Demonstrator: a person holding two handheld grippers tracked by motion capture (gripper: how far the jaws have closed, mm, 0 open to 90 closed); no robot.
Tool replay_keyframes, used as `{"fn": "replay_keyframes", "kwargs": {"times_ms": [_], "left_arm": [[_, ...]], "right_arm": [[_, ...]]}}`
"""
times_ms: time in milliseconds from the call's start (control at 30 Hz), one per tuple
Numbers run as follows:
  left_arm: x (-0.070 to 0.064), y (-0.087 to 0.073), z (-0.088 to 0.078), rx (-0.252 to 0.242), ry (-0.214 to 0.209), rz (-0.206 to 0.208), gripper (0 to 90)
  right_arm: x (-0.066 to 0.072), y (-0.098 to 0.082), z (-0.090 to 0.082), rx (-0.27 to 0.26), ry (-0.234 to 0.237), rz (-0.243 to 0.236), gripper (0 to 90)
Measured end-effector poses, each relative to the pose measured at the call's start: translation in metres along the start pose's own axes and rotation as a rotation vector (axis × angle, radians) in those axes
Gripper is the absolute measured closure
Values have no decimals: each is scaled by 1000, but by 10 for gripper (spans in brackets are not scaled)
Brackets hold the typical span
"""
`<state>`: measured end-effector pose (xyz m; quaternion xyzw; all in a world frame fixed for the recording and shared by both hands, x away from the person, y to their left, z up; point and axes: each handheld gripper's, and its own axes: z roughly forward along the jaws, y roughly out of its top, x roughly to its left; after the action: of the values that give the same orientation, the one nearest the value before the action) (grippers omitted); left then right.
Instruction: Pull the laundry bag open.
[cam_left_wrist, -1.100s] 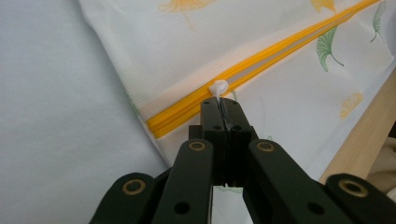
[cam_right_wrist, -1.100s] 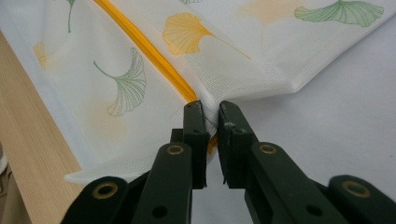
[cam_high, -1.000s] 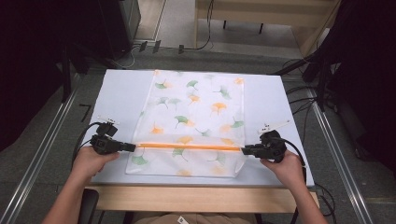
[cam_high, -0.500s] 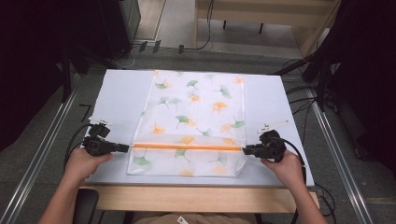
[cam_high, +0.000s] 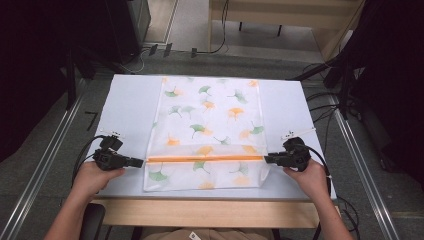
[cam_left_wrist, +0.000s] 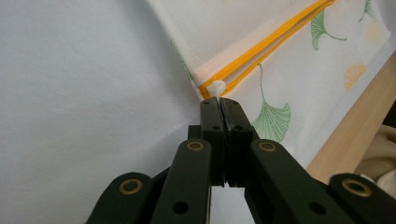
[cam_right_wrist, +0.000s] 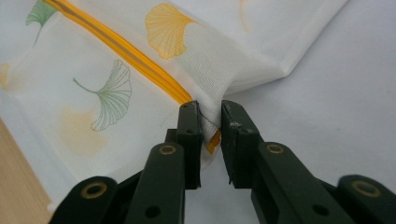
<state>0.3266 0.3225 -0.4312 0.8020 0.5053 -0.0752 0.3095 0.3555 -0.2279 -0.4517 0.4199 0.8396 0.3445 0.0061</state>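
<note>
High view, left tongs (cam_high: 141, 161) clamped on white zipper pull (cam_left_wrist: 216, 87), right tongs (cam_high: 266, 159) just opening, mesh bag (cam_high: 210, 120) corner between them.

Left gripper (cam_high: 141, 162) held low and level, jaws pressed together, right gripper (cam_high: 266, 159) facing it, jaws just opening, forearms entering from below

The white mesh laundry bag printed with ginkgo leaves (cam_left_wrist: 280, 74) runs off the left gripper view toward 1 o'clock; in the right gripper view its orange zipper (cam_right_wrist: 135, 60) end slips behind the black jaws at 6 o'clock.
</note>
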Motion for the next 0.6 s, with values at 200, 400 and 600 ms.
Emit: {"fn": "replay_keyframes", "kwargs": {"times_ms": [200, 400, 600], "left_arm": [[-5, 2, 4, -15, 16, 48, 768], [-3, 2, 3, -48, 51, 57, 667], [-3, 3, 0, -102, 67, 87, 531]], "right_arm": [[2, -1, -2, -2, 38, 5, 677], [7, 0, -1, -45, 39, -27, 539], [10, 1, -4, -101, 19, -60, 475]]}}
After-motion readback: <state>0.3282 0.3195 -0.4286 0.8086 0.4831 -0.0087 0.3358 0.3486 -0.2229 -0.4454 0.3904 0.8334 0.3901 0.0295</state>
